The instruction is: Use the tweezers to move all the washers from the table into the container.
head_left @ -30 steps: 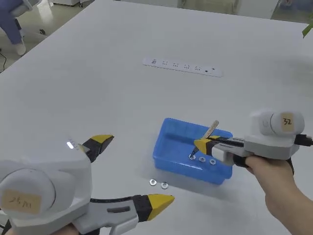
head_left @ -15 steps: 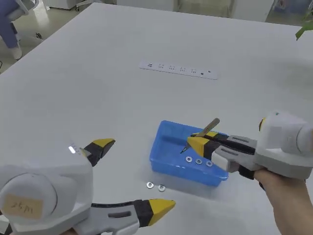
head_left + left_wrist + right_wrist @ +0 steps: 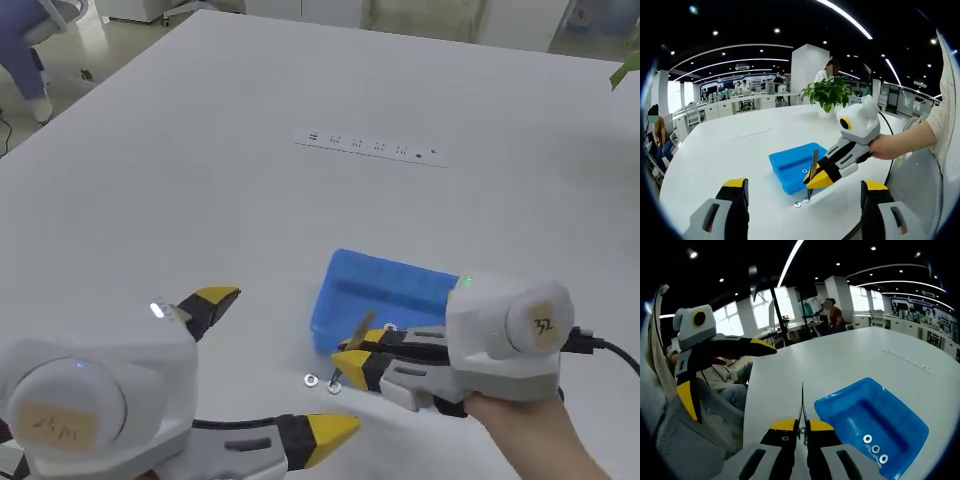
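Note:
Two washers [image 3: 312, 380] lie on the white table just in front of the blue container [image 3: 390, 272]. My right gripper [image 3: 350, 362] is shut on the tweezers [image 3: 358, 330]. Their lower tip points down at the nearer washer [image 3: 335, 386]; whether it touches is unclear. In the right gripper view the tweezers [image 3: 802, 400] stand between my right gripper's [image 3: 802, 426] yellow tips. The container [image 3: 860, 386] holds three washers [image 3: 875, 448]. My left gripper [image 3: 272, 365] hangs open at the lower left, holding nothing. From the left gripper view, the tweezers [image 3: 813, 165] reach down to the table washers [image 3: 798, 204].
A white power strip [image 3: 370, 147] lies farther back on the table. A potted plant [image 3: 827, 95] stands at the table's far side, with a person behind it. Office chairs and desks surround the table.
My right gripper has carried the tweezers from over the container to the table in front of it, down by the two loose washers. The left gripper has held still.

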A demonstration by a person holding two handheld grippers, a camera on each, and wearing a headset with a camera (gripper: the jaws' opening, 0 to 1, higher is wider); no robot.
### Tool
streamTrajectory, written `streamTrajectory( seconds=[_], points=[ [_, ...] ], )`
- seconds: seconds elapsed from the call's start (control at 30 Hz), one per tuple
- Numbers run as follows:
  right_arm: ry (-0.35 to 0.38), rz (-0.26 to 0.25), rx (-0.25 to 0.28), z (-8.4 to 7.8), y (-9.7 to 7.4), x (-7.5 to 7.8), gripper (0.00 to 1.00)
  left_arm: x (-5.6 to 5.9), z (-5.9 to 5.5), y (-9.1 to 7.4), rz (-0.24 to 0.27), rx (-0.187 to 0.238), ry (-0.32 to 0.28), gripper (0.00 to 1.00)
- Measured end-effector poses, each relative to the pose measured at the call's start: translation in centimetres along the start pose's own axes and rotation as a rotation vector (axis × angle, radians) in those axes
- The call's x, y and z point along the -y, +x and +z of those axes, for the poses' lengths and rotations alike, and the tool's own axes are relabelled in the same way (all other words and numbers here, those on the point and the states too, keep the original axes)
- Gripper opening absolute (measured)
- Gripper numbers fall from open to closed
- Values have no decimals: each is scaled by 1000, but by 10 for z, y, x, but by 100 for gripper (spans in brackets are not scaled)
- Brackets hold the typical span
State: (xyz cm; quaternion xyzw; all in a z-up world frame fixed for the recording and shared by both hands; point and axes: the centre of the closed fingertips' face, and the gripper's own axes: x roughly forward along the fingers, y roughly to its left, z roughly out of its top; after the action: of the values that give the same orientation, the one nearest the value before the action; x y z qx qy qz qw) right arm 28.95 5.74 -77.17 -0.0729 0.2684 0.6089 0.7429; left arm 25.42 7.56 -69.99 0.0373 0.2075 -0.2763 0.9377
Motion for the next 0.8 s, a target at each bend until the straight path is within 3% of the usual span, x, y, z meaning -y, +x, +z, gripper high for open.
streamTrajectory(
  seconds=[0.4,0.8],
  points=[
    [1,15,-29,-7,6,3,3,-3,-2,-2,19,2,-14,95],
    [-113,30,-77,-9,6,-9,4,-6,-4,-5,22,0,-15,95]
  ],
)
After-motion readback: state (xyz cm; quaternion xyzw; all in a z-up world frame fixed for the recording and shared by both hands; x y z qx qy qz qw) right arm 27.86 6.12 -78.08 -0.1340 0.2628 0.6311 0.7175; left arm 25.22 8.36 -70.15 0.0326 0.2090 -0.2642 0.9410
